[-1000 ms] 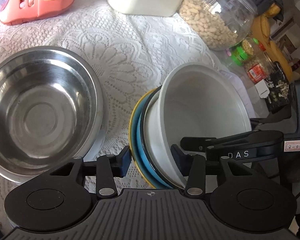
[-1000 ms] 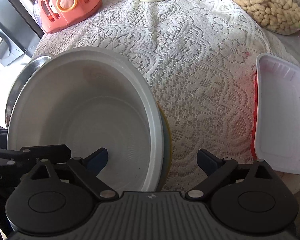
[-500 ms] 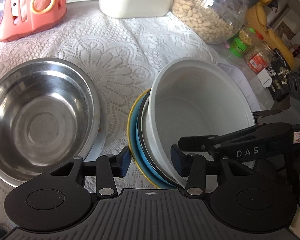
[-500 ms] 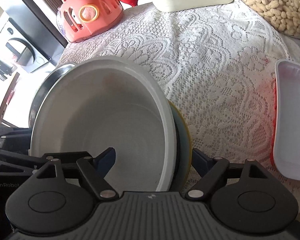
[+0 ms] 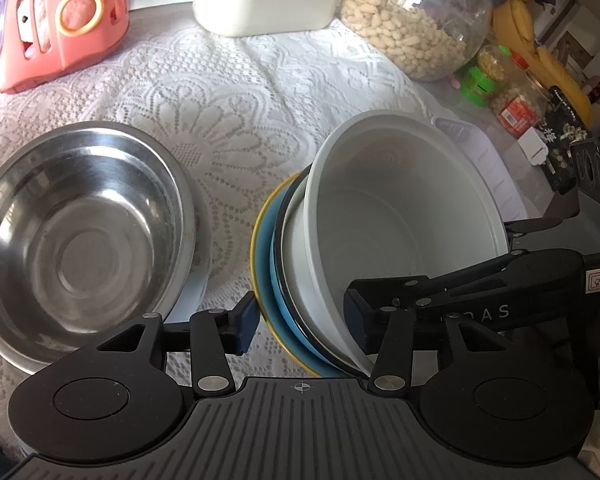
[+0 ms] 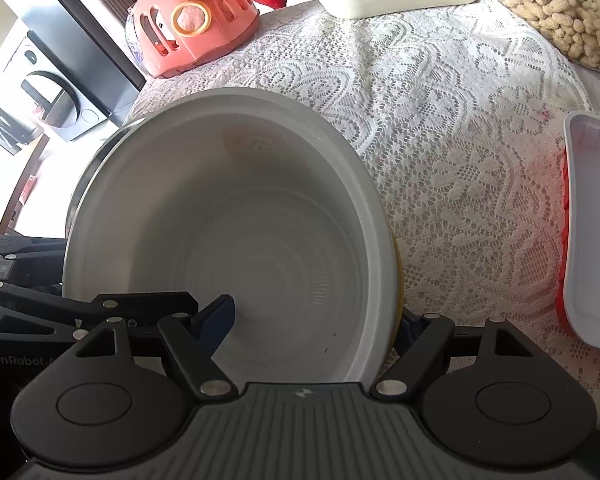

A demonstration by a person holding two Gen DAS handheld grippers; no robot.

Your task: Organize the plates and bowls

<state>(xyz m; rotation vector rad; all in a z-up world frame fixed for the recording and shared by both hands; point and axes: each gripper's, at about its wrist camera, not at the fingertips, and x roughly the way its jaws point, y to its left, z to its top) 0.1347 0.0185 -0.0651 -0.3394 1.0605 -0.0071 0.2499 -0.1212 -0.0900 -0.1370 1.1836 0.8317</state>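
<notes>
A grey-white bowl (image 5: 400, 220) (image 6: 240, 220) sits in a black-rimmed white dish (image 5: 292, 240) on a blue plate with a yellow rim (image 5: 266, 248). My left gripper (image 5: 302, 316) straddles this stack's left edge. One finger is outside the yellow rim and the other inside the bowl, and its jaws are opening. My right gripper (image 6: 312, 320) straddles the bowl's right rim with its jaws closing; the inner finger stands off the wall. A steel bowl (image 5: 80, 240) rests on a white plate (image 5: 196, 280) to the left.
At the back of the lace cloth stand a coral plastic cover (image 5: 56, 20), a white box (image 5: 264, 4) and a peanut jar (image 5: 412, 20). A white tray (image 6: 592, 220) lies to the right. Small jars (image 5: 496, 68) crowd the far right. The table's edge runs behind the coral cover.
My right gripper's jaws have narrowed around the bowl's right rim, and its view has tipped up. My left gripper's jaws have widened slightly. The stack and the steel bowl stay put.
</notes>
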